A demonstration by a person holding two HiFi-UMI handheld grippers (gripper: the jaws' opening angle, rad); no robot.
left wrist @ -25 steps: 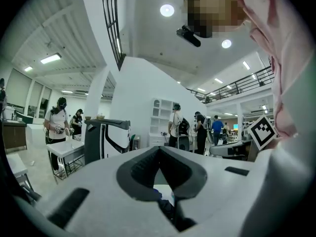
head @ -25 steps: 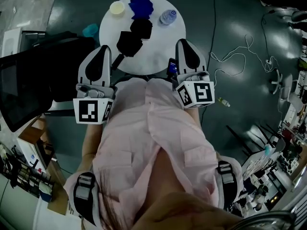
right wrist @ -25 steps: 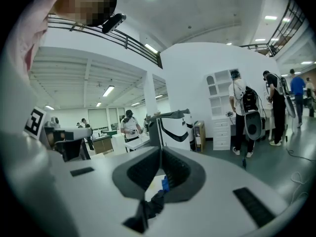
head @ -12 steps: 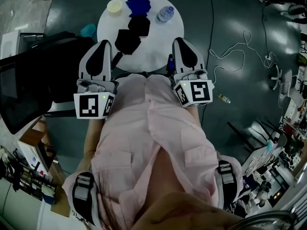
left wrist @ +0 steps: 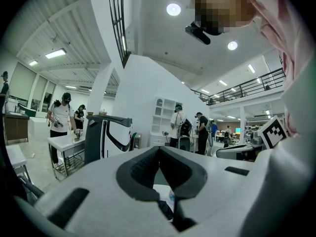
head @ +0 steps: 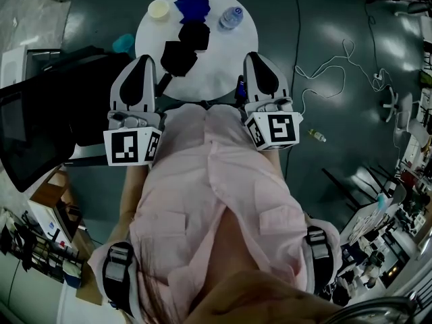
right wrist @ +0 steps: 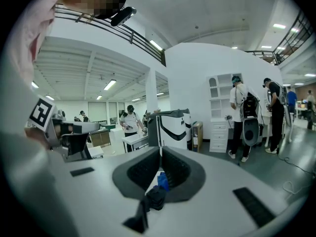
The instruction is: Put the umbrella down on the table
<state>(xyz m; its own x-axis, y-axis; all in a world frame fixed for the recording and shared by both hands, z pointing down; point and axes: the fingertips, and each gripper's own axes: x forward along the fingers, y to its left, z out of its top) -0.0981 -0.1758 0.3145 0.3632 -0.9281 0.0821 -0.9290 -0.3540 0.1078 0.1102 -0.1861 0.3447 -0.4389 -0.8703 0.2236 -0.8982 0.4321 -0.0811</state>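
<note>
The folded black umbrella (head: 183,48) lies on the round white table (head: 226,69), its handle pointing at the near left edge. My left gripper (head: 142,61) is shut and empty, just left of the handle at the table's rim. My right gripper (head: 256,57) is also shut and empty, at the near right rim, apart from the umbrella. In the left gripper view the jaws (left wrist: 159,150) meet, and a bit of the umbrella (left wrist: 166,211) shows beneath them. In the right gripper view the gripper (right wrist: 160,150) is closed too, with the umbrella (right wrist: 156,197) below.
At the table's far side sit a pale round cup (head: 158,8), a blue crumpled thing (head: 192,5) and a clear bottle (head: 231,19). A black chair (head: 47,113) stands left of me. Cables (head: 337,73) trail over the floor at right. People stand in the hall (right wrist: 244,117).
The table sits slightly higher and further left in the head view. Both grippers stay shut and keep their places by the near rim.
</note>
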